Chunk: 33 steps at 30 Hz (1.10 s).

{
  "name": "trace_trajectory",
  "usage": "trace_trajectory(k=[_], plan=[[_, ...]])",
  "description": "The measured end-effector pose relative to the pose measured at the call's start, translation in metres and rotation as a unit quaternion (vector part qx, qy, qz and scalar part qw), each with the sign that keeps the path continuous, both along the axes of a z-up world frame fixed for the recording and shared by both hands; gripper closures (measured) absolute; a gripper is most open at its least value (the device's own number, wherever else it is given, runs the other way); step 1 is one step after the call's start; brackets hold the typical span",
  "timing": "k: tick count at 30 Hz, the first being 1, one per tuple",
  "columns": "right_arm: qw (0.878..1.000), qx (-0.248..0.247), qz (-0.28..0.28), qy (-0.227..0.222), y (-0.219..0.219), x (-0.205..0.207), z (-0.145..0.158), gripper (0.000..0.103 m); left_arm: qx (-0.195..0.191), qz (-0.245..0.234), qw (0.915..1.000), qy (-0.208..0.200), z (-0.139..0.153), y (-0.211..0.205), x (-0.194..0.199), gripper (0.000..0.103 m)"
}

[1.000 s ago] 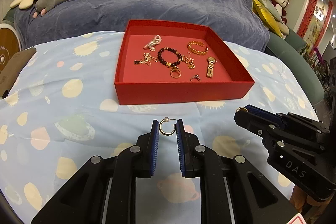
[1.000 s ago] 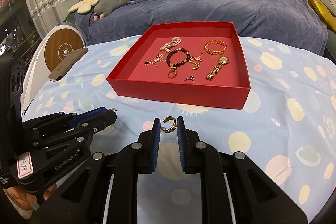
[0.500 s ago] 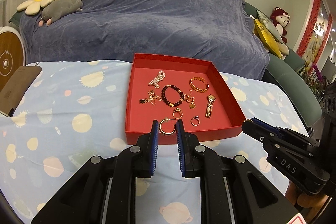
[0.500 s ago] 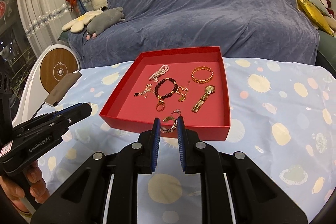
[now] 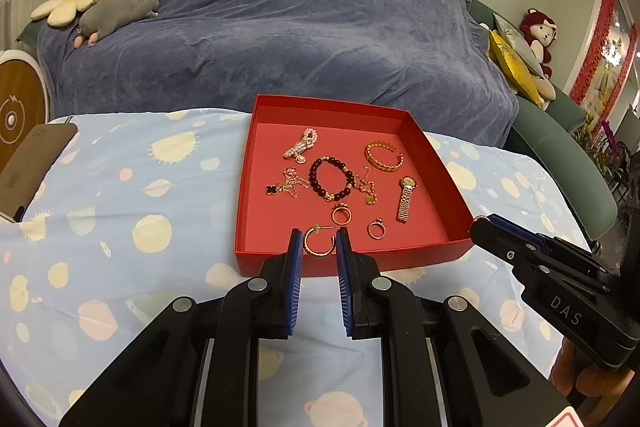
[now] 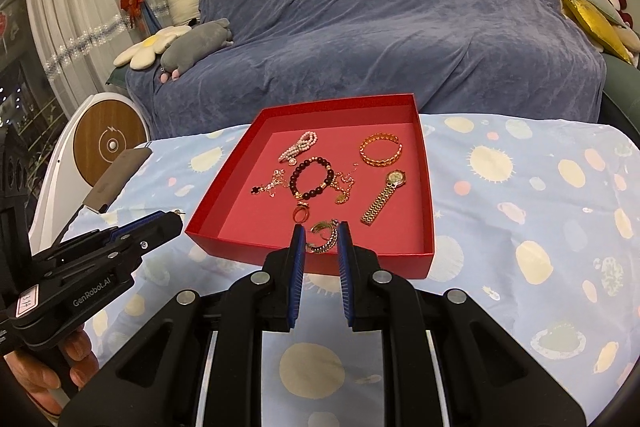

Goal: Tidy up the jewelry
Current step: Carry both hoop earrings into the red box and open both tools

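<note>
A red tray sits on the blue planet-print cloth and holds a pearl piece, a dark bead bracelet, a gold bangle, a gold watch, chains and two rings. My left gripper is shut on a gold hoop earring, held above the tray's near edge. My right gripper is shut on a second hoop earring, also over the tray's near edge. Each gripper shows in the other's view.
A sofa under a blue-grey cover stands behind the table with plush toys. A round wooden-faced device and a brown flat object lie at the left. Yellow cushions and a red plush are at the right.
Both grippers have risen from the cloth with their earrings and moved forward, now held over the near edge of the red tray.
</note>
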State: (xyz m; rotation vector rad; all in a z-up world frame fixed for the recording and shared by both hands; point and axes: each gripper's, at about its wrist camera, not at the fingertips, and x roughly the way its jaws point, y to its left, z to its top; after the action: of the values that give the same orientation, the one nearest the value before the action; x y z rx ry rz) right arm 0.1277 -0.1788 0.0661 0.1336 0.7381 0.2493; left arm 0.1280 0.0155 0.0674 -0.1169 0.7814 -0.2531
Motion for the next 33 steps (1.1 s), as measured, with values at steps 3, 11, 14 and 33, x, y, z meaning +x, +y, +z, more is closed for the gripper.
trace_trajectory(k=[3,11,14,33], plan=[[1.0,0.001,0.003,0.001,0.001,0.001,-0.002,0.088,-0.001,-0.001,1.0,0.002,-0.001,0.0,0.0,0.089],[1.0,0.004,0.004,0.001,0.005,0.005,-0.001,0.088,-0.006,0.004,1.0,0.005,-0.001,0.003,0.006,0.089],[1.0,0.002,0.001,0.002,0.006,0.008,-0.001,0.088,-0.008,0.008,0.9999,0.005,0.001,0.007,0.01,0.089],[1.0,-0.012,-0.021,0.0,0.0,0.064,-0.007,0.087,0.027,0.011,0.9994,0.019,-0.015,-0.001,0.074,0.089]])
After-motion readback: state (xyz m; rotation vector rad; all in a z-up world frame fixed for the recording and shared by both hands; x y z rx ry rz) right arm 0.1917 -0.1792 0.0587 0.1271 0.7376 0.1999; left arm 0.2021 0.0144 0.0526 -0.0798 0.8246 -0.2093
